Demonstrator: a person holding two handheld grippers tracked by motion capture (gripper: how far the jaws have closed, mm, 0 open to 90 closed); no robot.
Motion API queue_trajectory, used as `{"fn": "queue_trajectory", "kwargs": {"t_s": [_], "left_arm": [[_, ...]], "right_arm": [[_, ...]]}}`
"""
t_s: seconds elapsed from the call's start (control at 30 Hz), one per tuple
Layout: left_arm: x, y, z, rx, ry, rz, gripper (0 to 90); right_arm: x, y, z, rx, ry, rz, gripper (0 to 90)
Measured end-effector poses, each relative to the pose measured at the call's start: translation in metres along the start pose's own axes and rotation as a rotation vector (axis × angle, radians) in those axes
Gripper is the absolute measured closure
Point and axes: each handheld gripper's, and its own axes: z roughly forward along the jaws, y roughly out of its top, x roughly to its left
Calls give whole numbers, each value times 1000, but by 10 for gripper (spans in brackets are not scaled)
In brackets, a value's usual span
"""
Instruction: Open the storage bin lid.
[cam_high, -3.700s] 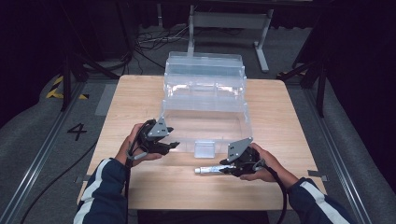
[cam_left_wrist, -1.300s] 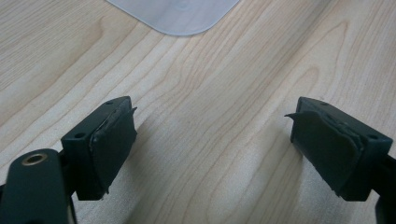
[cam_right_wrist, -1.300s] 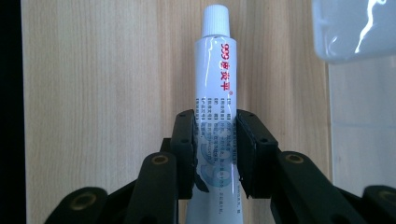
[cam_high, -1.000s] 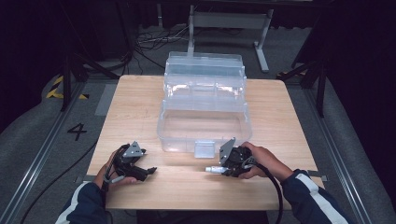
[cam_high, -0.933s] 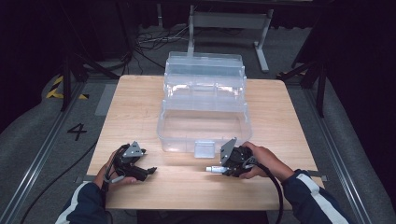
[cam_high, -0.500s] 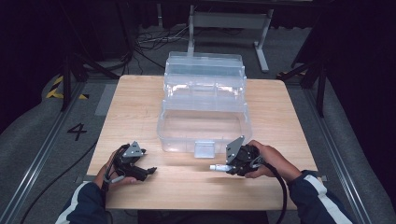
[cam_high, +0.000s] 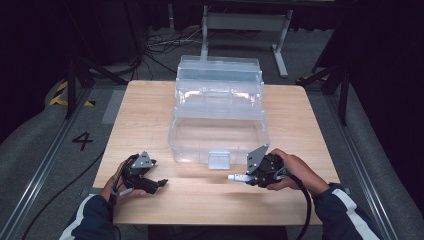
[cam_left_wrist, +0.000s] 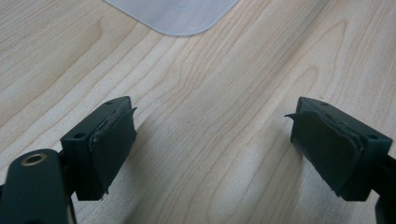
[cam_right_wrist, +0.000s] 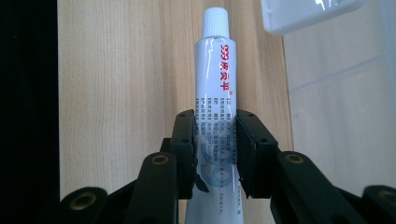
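Observation:
A clear plastic tiered box (cam_high: 218, 115) stands open in the middle of the wooden table (cam_high: 150, 110), its latch tab (cam_high: 218, 159) at the front. My right gripper (cam_high: 248, 178) is shut on a white tube (cam_right_wrist: 215, 107) with a white cap and red lettering, held just above the table in front of the box's right corner; the tube's cap (cam_high: 233, 177) points left. My left gripper (cam_high: 159, 183) rests low at the front left of the table, jaws wide open over bare wood, with its pads (cam_left_wrist: 112, 147) empty. A corner of the box (cam_left_wrist: 173, 16) lies ahead of it.
The table's front edge is close behind both hands. A metal frame stand (cam_high: 245, 25) and cables lie on the dark floor beyond the table. A floor mark "4" (cam_high: 82, 140) sits to the left. Bare wood lies between the two grippers.
The left gripper has drawn back from the box to the front-left of the table. The right gripper, still holding the tube, has lifted and shifted slightly right in the last second.

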Motion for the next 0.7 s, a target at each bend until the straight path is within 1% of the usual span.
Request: {"fn": "queue_trajectory", "kwargs": {"t_s": [0.07,0.1,0.13,0.17,0.23,0.3,0.4,0.43,0.47,0.57,0.7], "left_arm": [[0,0,0,0,0,0,141],[0,0,0,0,1,0,142],[0,0,0,0,2,1,142],[0,0,0,0,2,0,142],[0,0,0,-1,3,-1,142],[0,0,0,-1,5,-3,142],[-1,0,0,-1,6,-4,142],[-1,0,0,-1,6,-5,142],[-1,0,0,-1,6,-6,142],[-1,0,0,-1,8,-5,142],[-1,0,0,-1,8,-6,142]], "right_arm": [[0,-1,-5,3,-9,-2,702],[0,-2,-7,-4,-12,-4,702],[0,-2,-10,0,-9,-2,702],[-1,-2,-13,-2,-23,-6,702],[-1,-2,-16,-5,-24,0,702],[-2,-2,-20,-10,-31,-11,702],[-2,-1,-27,-11,-38,-10,702],[-4,-1,-29,-19,-44,-19,702],[-4,0,-33,-18,-50,-13,702],[-7,1,-42,-31,-65,-22,702],[-11,3,-55,-42,-90,-17,702]]}}
